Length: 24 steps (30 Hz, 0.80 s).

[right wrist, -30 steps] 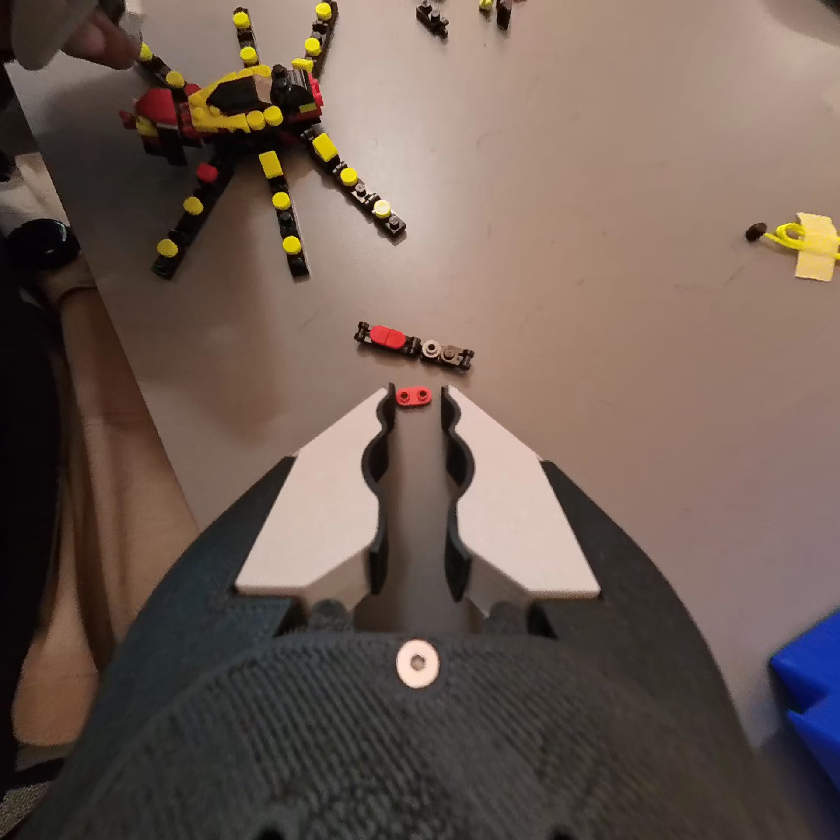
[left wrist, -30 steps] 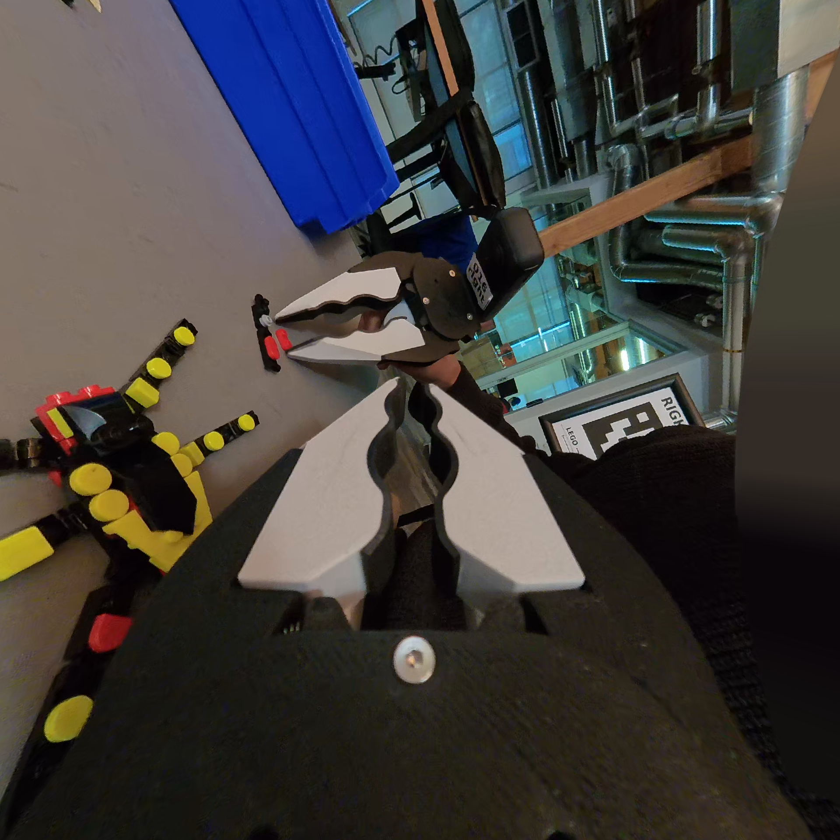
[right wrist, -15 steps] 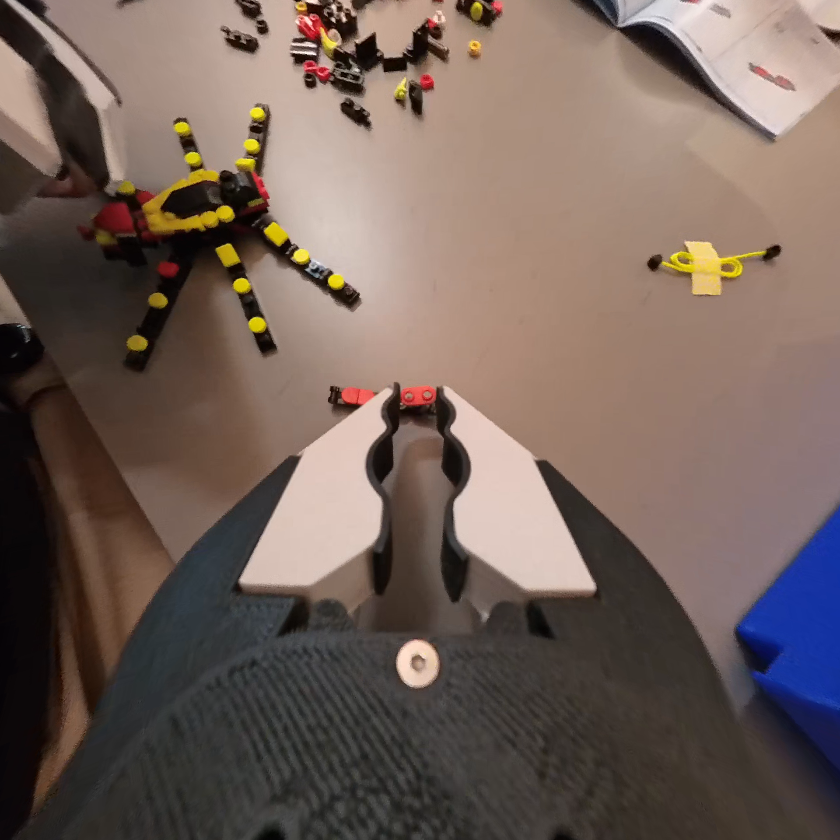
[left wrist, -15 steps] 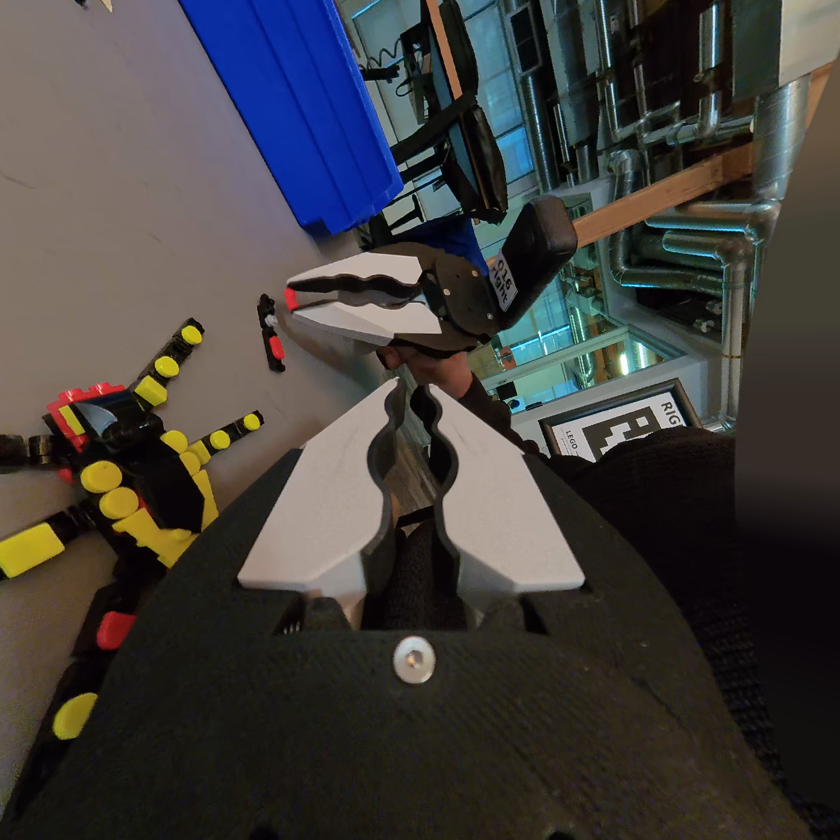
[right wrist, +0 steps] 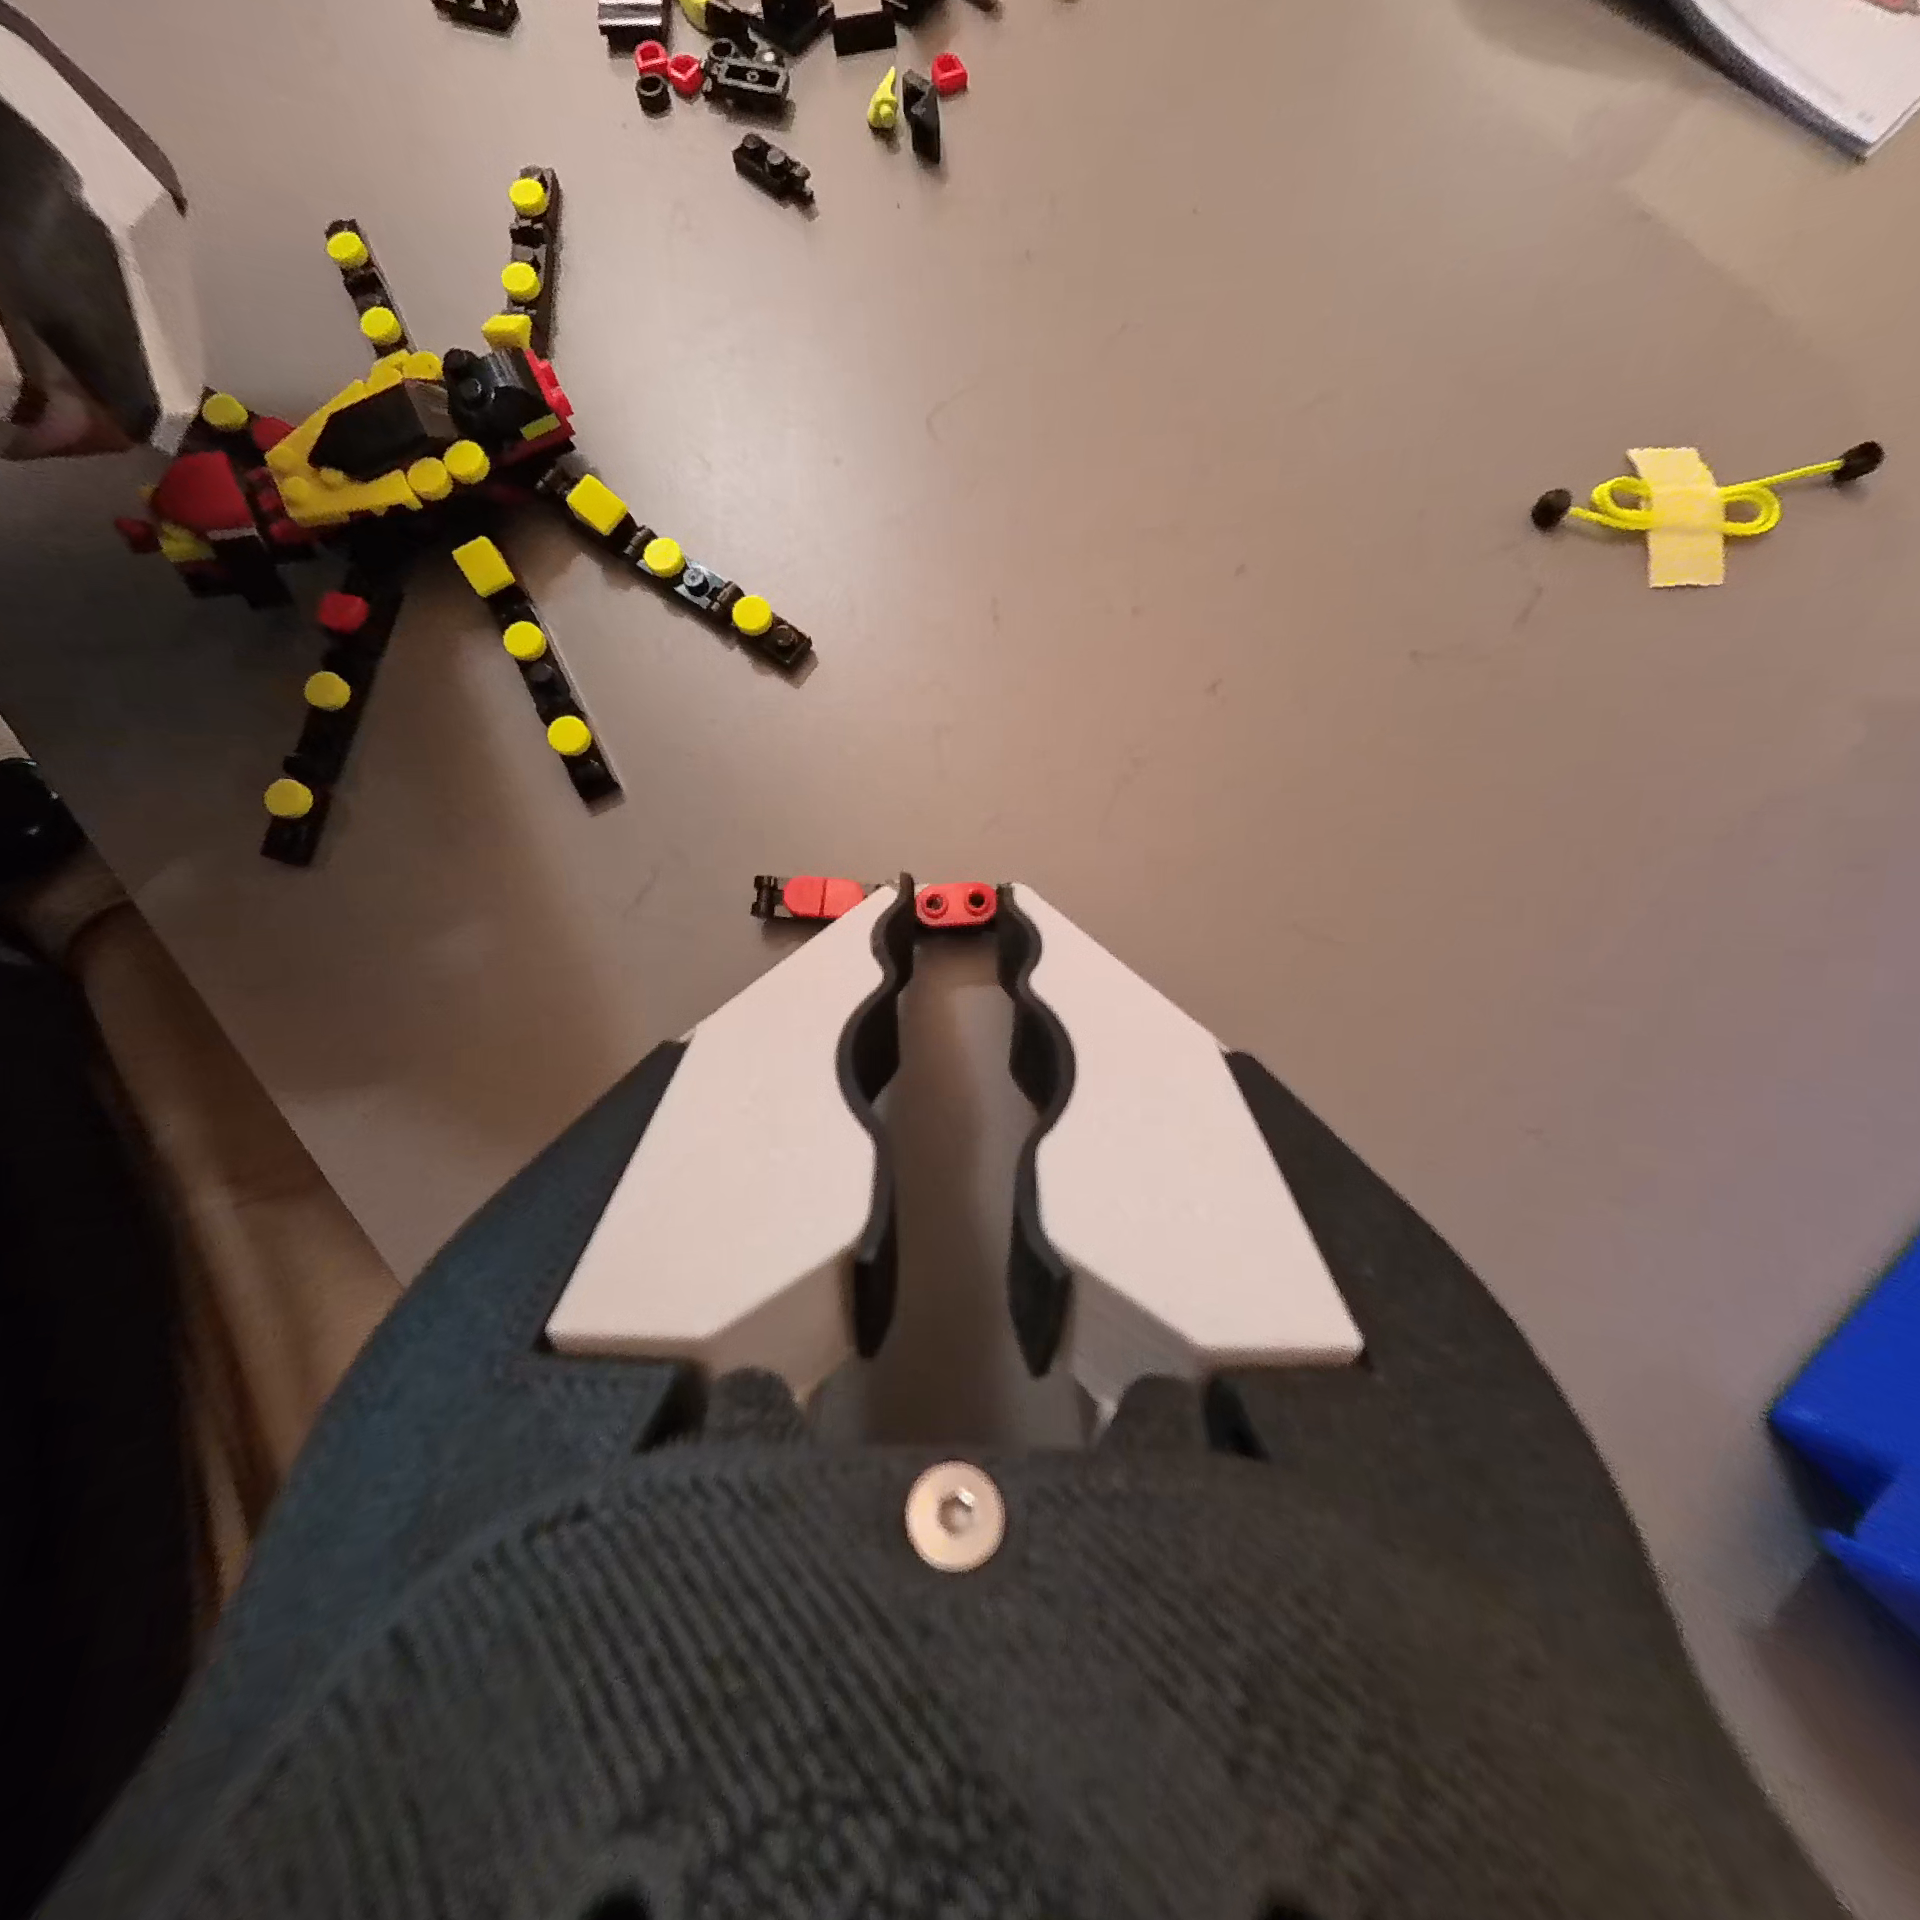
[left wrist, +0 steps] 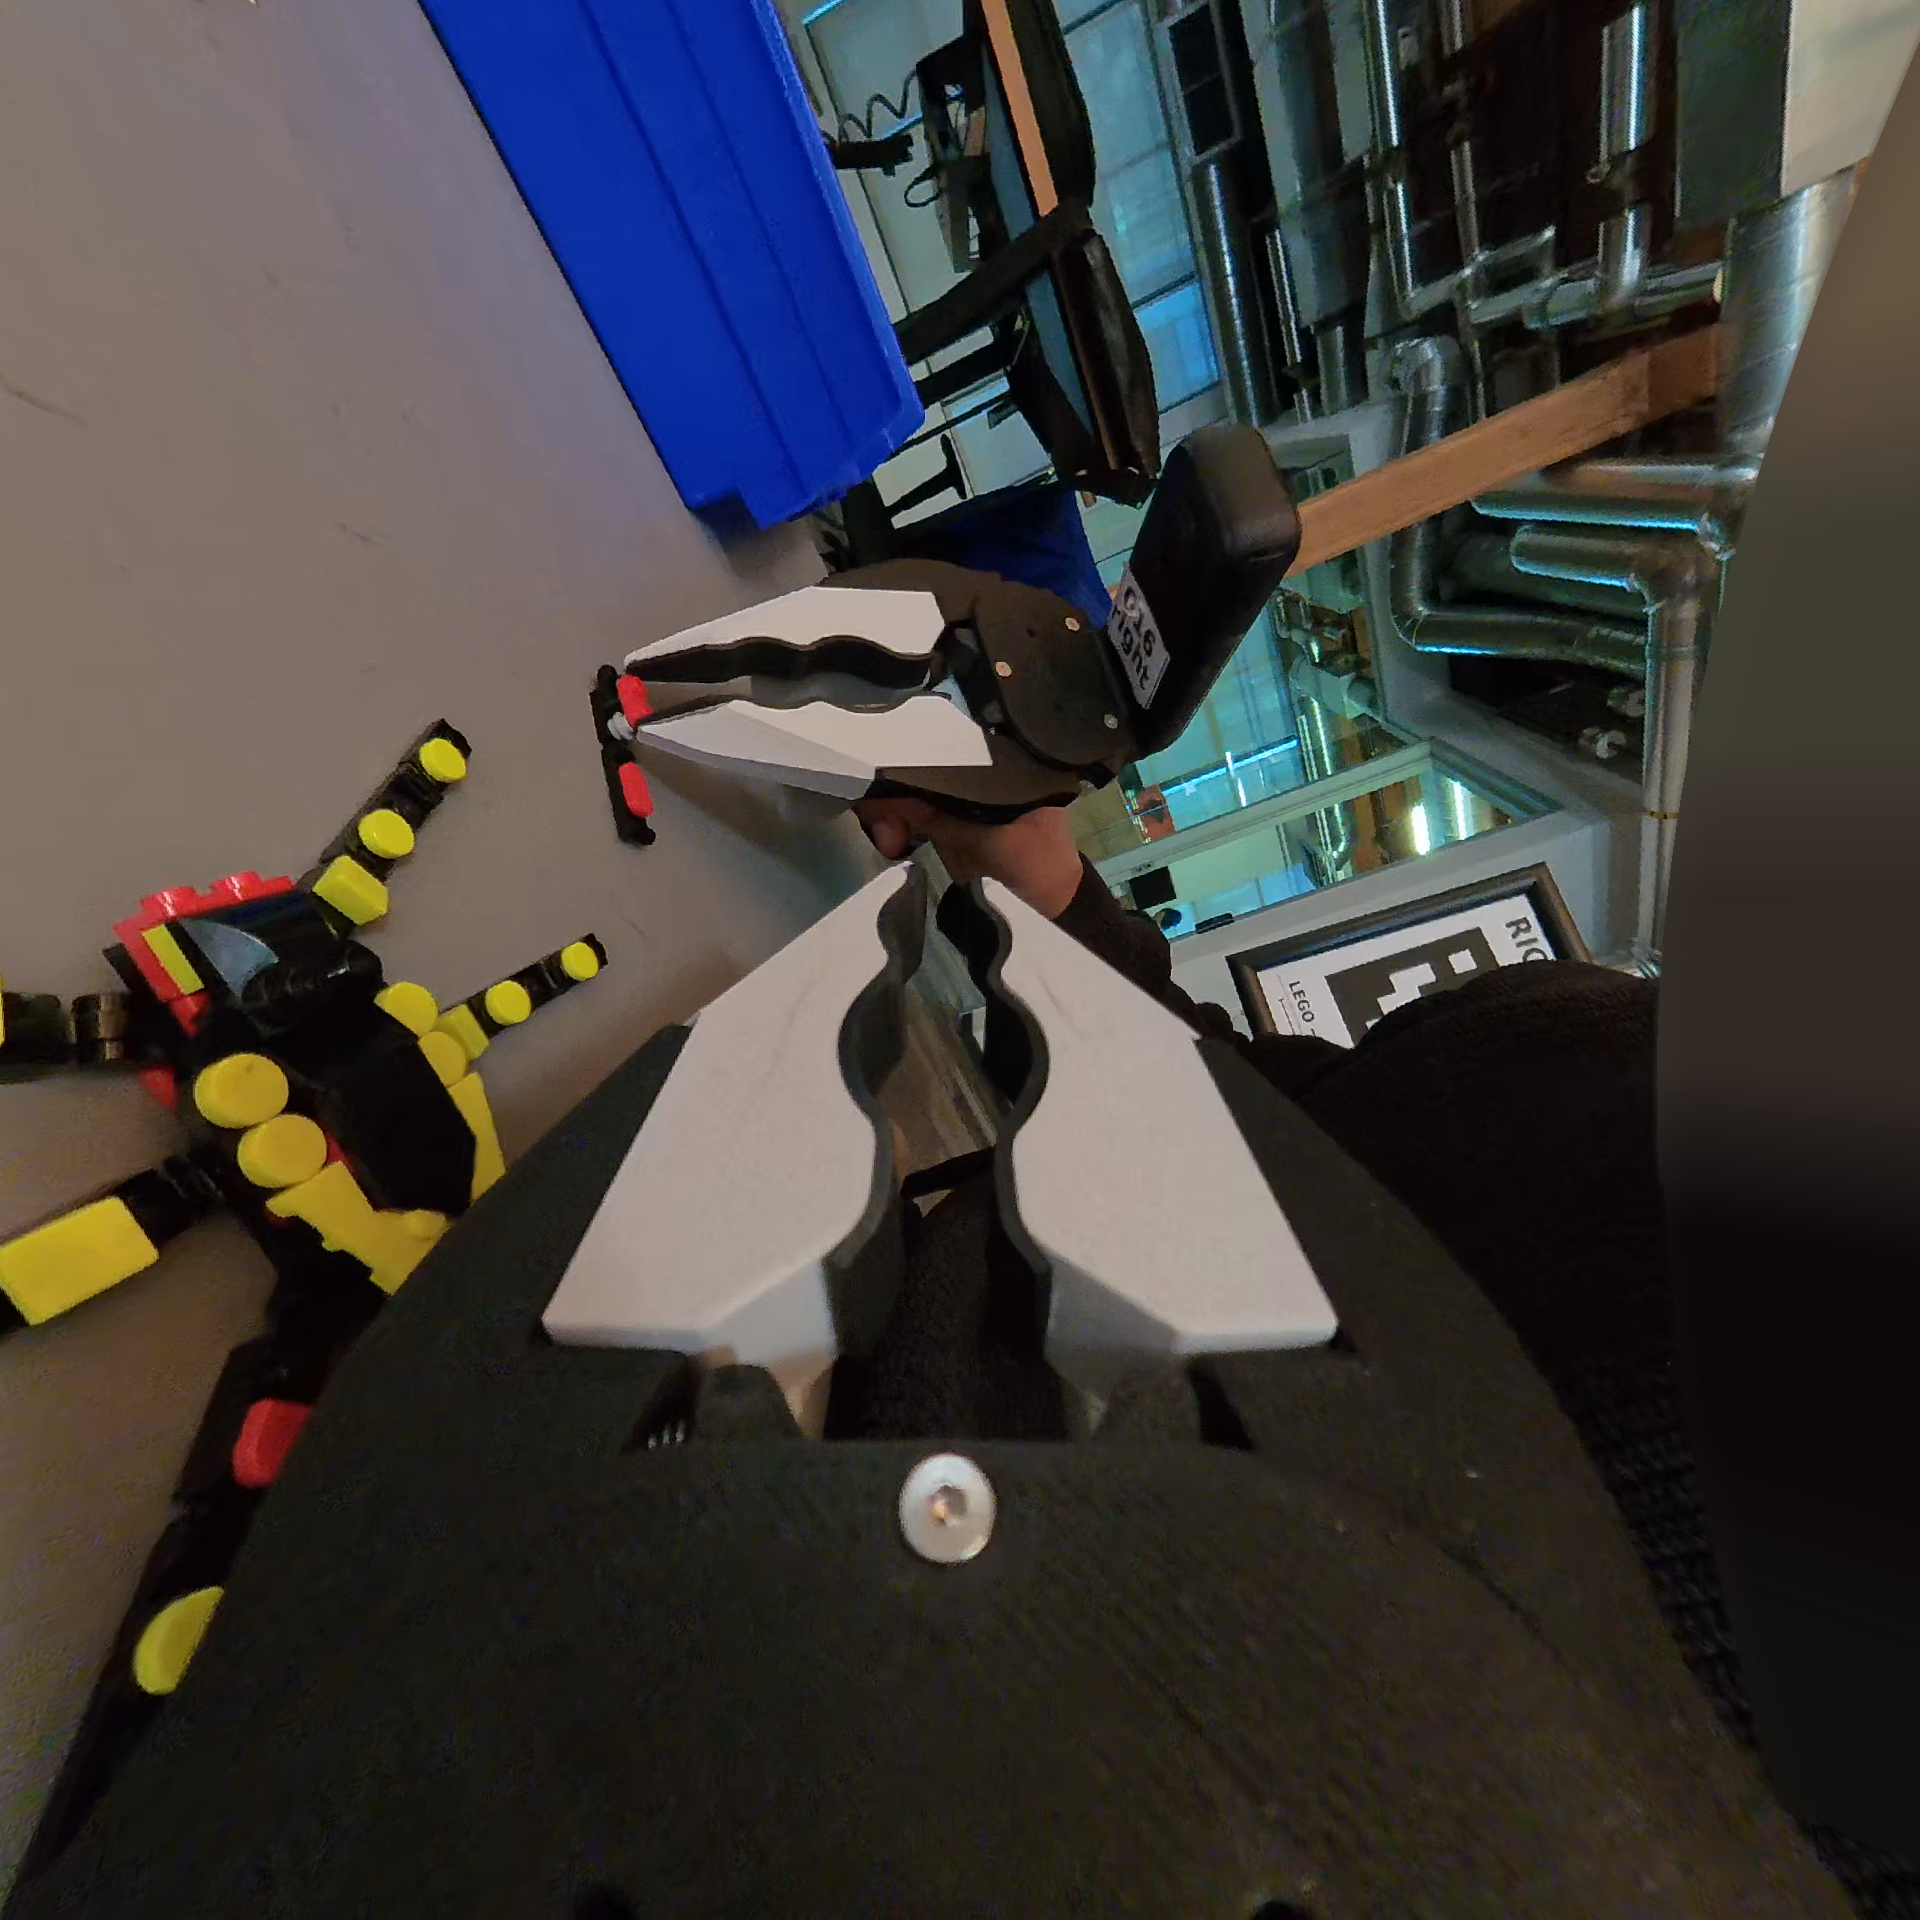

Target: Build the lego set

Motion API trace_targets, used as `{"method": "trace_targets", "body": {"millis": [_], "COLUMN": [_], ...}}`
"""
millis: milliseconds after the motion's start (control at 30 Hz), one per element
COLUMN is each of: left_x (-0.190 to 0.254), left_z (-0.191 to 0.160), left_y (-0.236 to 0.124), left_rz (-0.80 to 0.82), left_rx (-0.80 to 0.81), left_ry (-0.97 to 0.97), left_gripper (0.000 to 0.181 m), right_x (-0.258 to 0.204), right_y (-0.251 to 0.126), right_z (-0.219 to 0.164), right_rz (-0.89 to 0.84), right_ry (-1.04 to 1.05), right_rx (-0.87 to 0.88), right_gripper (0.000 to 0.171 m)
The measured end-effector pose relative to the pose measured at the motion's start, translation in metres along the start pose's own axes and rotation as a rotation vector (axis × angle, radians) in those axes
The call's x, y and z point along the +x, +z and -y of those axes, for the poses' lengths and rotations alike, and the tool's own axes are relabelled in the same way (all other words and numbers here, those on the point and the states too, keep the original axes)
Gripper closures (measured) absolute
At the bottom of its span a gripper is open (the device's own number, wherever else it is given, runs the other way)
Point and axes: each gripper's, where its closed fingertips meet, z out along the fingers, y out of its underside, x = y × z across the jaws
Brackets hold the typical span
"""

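Note:
My right gripper (right wrist: pixel 954 904) is shut on a small red two-hole plate (right wrist: pixel 954 902). It holds the plate right at the end of a short black leg strip with a red tile (right wrist: pixel 810 896) that lies on the grey table (right wrist: pixel 1247 727). The left wrist view shows the same: the right gripper (left wrist: pixel 629 709), the red plate (left wrist: pixel 630 691) and the strip (left wrist: pixel 632 790). The black, yellow and red spider model (right wrist: pixel 416 457) lies to the left and also shows in the left wrist view (left wrist: pixel 291 1039). My left gripper (left wrist: pixel 943 881) hovers beside the model, jaws nearly together and empty.
Several loose pieces (right wrist: pixel 769 62) lie at the far edge, with an instruction booklet (right wrist: pixel 1808 73) at the far right. A yellow string under tape (right wrist: pixel 1683 509) lies to the right. A blue bin (right wrist: pixel 1860 1434) stands at the near right and also shows in the left wrist view (left wrist: pixel 675 239). The grippers' ends are close to 12 centimetres from one another.
My right gripper shut on the red plate, lifted it off the table, then brought it down to the end of the black strip. My left gripper has stayed put.

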Motion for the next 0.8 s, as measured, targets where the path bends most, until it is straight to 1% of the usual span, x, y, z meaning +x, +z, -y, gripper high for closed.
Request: {"method": "trace_targets", "body": {"millis": [800], "left_x": [-0.0031], "left_z": [0.0021], "left_y": [-0.0011], "left_rz": [0.000], "left_rx": [0.008], "left_ry": [-0.023], "left_gripper": [0.176], "right_x": [0.0007], "right_y": [0.0017], "right_z": [0.0006], "right_rz": [-0.048], "right_ry": [0.078], "right_rx": [-0.041], "right_gripper": [0.158]}}
